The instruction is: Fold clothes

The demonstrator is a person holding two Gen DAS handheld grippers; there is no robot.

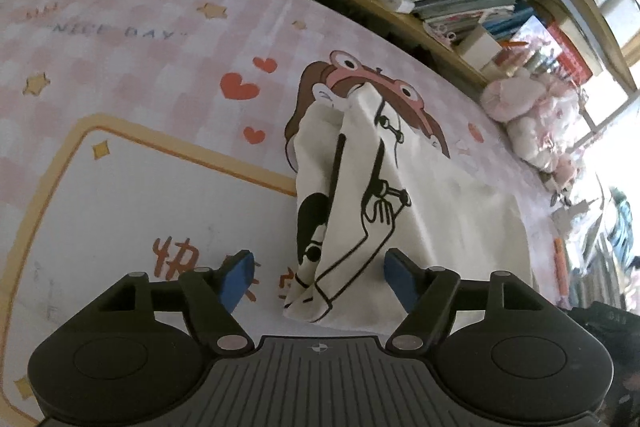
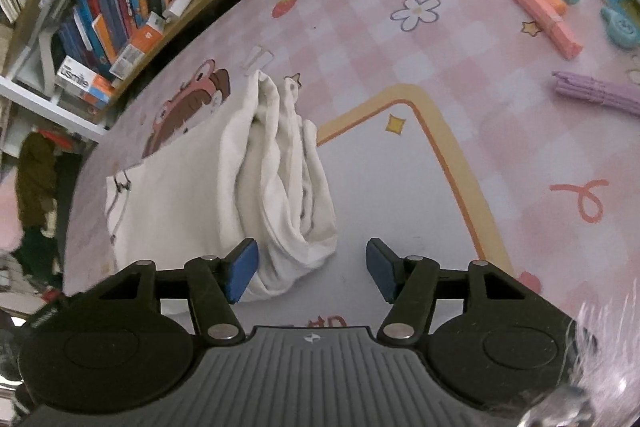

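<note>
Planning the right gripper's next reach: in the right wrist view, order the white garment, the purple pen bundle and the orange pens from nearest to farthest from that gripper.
1. White garment: bunched on the mat, its near end between the open fingers of the right gripper.
2. Purple pen bundle: far right.
3. Orange pens: upper right, farthest.

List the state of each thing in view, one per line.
Shirt: bunched lengthwise, lying on the mat, not yet folded flat.
Left gripper: open, shirt end between its fingers, not clamped.
Right gripper: open, empty, shirt hem by one finger.
Mat: flat.
Pens: lying on the mat, capped.
</note>
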